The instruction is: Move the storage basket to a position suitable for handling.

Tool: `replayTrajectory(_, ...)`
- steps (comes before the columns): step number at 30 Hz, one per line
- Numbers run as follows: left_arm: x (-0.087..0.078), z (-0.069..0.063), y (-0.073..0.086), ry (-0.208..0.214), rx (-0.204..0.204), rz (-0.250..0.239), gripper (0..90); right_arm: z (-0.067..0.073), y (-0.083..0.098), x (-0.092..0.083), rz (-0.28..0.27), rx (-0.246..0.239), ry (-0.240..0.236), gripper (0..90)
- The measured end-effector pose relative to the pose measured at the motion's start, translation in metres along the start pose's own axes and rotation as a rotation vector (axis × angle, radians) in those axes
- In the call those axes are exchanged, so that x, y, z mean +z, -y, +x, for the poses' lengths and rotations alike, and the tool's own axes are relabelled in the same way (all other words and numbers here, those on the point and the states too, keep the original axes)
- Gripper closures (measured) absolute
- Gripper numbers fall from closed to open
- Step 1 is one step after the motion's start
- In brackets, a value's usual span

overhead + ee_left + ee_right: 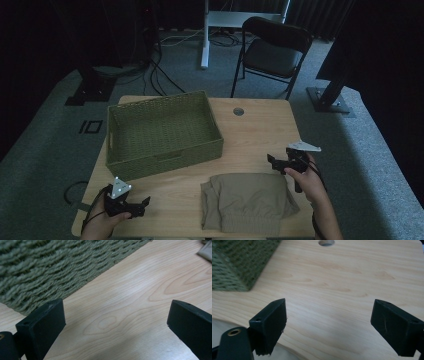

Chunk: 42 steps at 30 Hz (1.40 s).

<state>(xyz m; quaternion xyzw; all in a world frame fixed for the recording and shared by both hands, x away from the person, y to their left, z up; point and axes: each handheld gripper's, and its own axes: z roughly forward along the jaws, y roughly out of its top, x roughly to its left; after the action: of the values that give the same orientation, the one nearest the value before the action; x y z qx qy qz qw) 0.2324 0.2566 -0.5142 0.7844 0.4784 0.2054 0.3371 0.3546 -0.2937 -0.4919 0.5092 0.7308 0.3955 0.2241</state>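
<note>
Wooden table (260, 130); folded shorts (247, 200); basket (162, 132)

A grey carpeted floor (45, 150) is crossed by black cables (155, 75). A black folding chair (272, 52) is set beyond the tabletop's far edge. The walls are lost in darkness.

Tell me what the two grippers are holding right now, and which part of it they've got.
Nothing is held. The left gripper and the right gripper are both open over bare table, apart from the folded khaki garment.
</note>
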Motion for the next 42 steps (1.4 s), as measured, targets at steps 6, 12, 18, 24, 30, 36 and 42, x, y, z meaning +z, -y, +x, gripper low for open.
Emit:
replayTrajectory(6, -0.016, -0.002, -0.009, -0.002, 0.016, -0.057, 2.6, 0.014, -0.013, 0.001, -0.027, -0.019, -0.044, 12.9)
replayTrajectory(12, -0.027, -0.007, -0.018, -0.002, 0.041, -0.085, 2.6, 0.022, -0.021, 0.002, -0.036, -0.030, -0.067, 12.9)
replayTrajectory(18, -0.037, -0.008, -0.025, 0.003, 0.041, -0.132, 2.6, 0.032, -0.030, 0.002, -0.046, -0.051, -0.112, 12.9)
replayTrajectory(24, -0.051, -0.002, -0.036, -0.021, 0.040, -0.168, 2.6, 0.043, -0.041, 0.003, -0.059, -0.071, -0.135, 12.9)
replayTrajectory(30, -0.057, 0.006, -0.045, -0.039, 0.026, -0.190, 2.6, 0.054, -0.052, 0.007, -0.080, -0.084, -0.154, 12.9)
replayTrajectory(36, -0.059, 0.014, -0.053, -0.059, 0.001, -0.210, 2.6, 0.067, -0.062, 0.010, -0.090, -0.106, -0.167, 12.9)
replayTrajectory(42, -0.058, 0.027, -0.058, -0.085, -0.028, -0.224, 2.7, 0.078, -0.073, 0.015, -0.103, -0.098, -0.167, 12.8)
